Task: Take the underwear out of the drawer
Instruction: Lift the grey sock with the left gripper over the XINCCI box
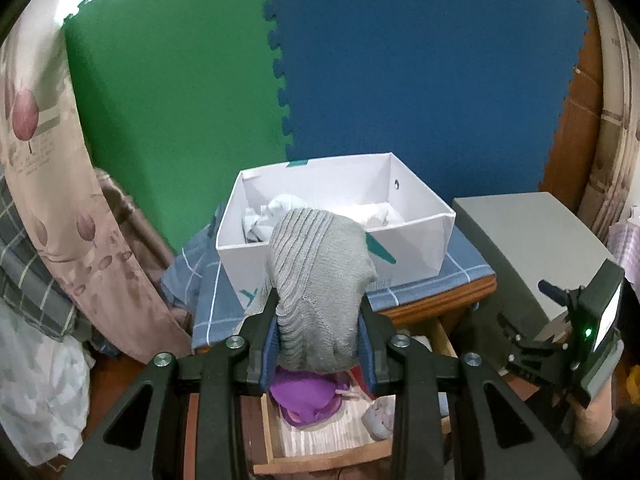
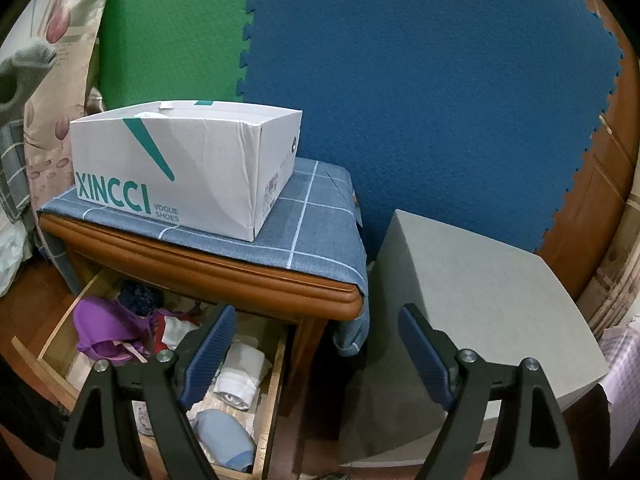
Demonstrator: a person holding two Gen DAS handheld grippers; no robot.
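A grey knitted garment (image 1: 320, 280) is pinched between the pads of the left gripper (image 1: 318, 344), tilted downward above the open drawer (image 2: 160, 364); a white shoebox (image 1: 424, 236) sits just ahead. To its right, the right gripper (image 2: 316, 356) angles down, jaws spread wide and empty over the drawer's corner.

White cardboard shoebox (image 2: 188, 176), up and left of the right tongs: teal "XINCCI", smaller "VOGUE SHOES" on its side.
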